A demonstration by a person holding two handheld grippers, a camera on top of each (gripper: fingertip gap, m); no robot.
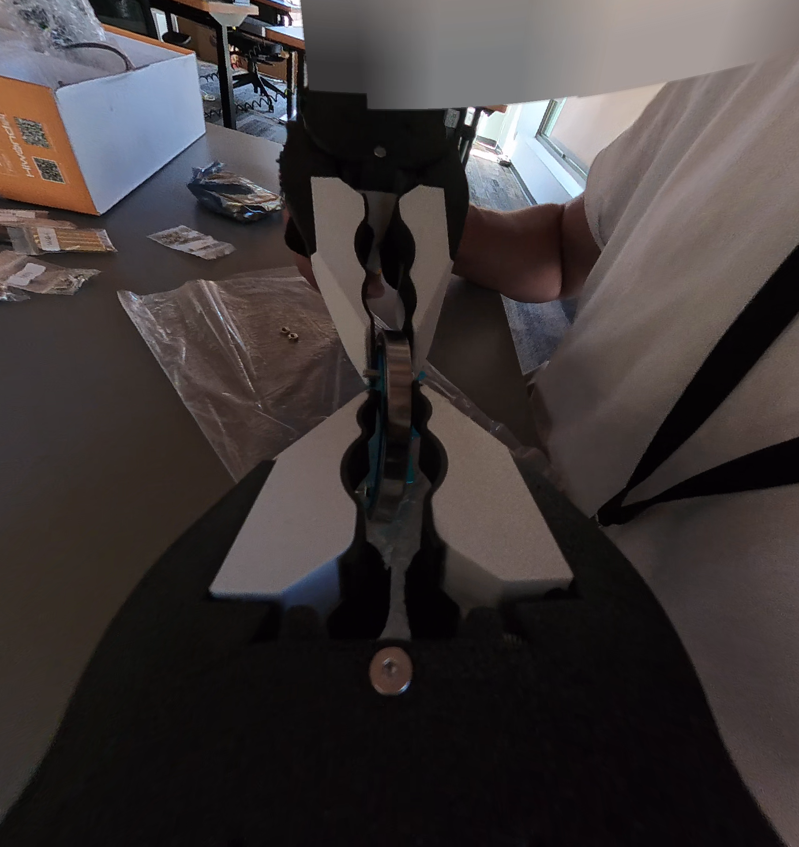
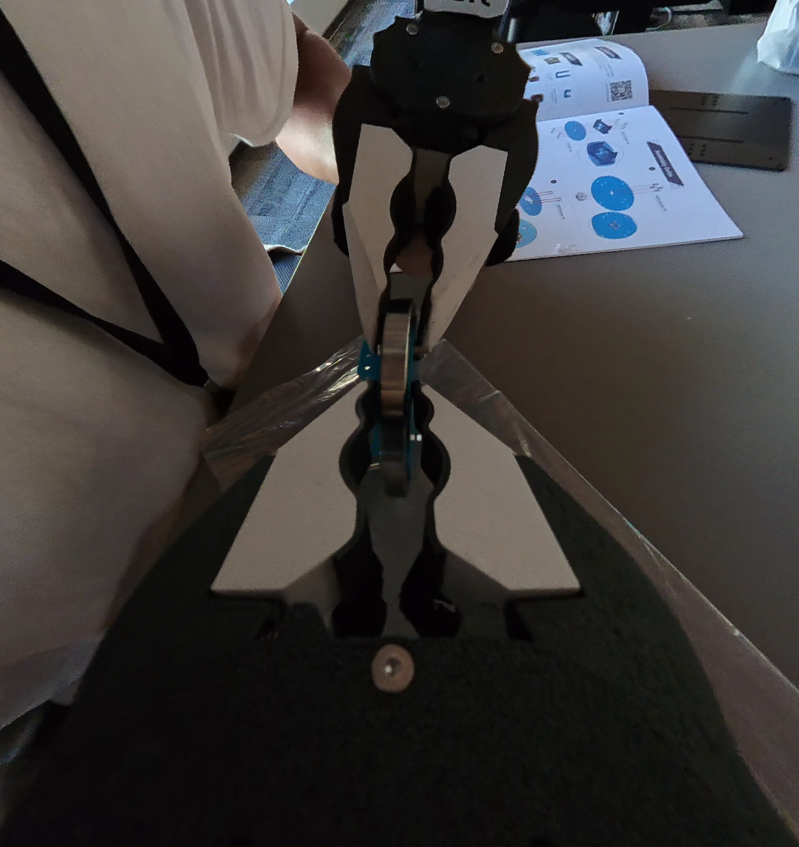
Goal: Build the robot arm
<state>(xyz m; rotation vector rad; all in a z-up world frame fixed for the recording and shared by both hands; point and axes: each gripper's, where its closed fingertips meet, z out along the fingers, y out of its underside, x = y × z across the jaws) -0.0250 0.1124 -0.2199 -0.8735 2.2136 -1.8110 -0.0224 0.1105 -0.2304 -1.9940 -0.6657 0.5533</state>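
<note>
A silver metal ring sandwiched between blue plates (image 1: 396,412) is held edge-on in the air between my two grippers, which face each other tip to tip. My left gripper (image 1: 392,398) is shut on its near part. My right gripper (image 1: 390,348) comes from the far side and is shut on the other part. In the right wrist view, my right gripper (image 2: 394,403) clamps the ring and blue plates (image 2: 394,366), and the left gripper (image 2: 397,334) clamps them from the far side. A clear plastic bag (image 1: 232,348) lies on the table below.
The dark table (image 1: 67,412) holds an orange and white box (image 1: 90,133), small bags of hardware (image 1: 191,240), a foil bag (image 1: 232,192) and two small nuts (image 1: 289,333). An open booklet (image 2: 617,151) and a dark metal plate (image 2: 727,130) lie farther off. A person's white-shirted torso (image 1: 686,321) is close by. The tips of both grippers are at nearly the same place.
</note>
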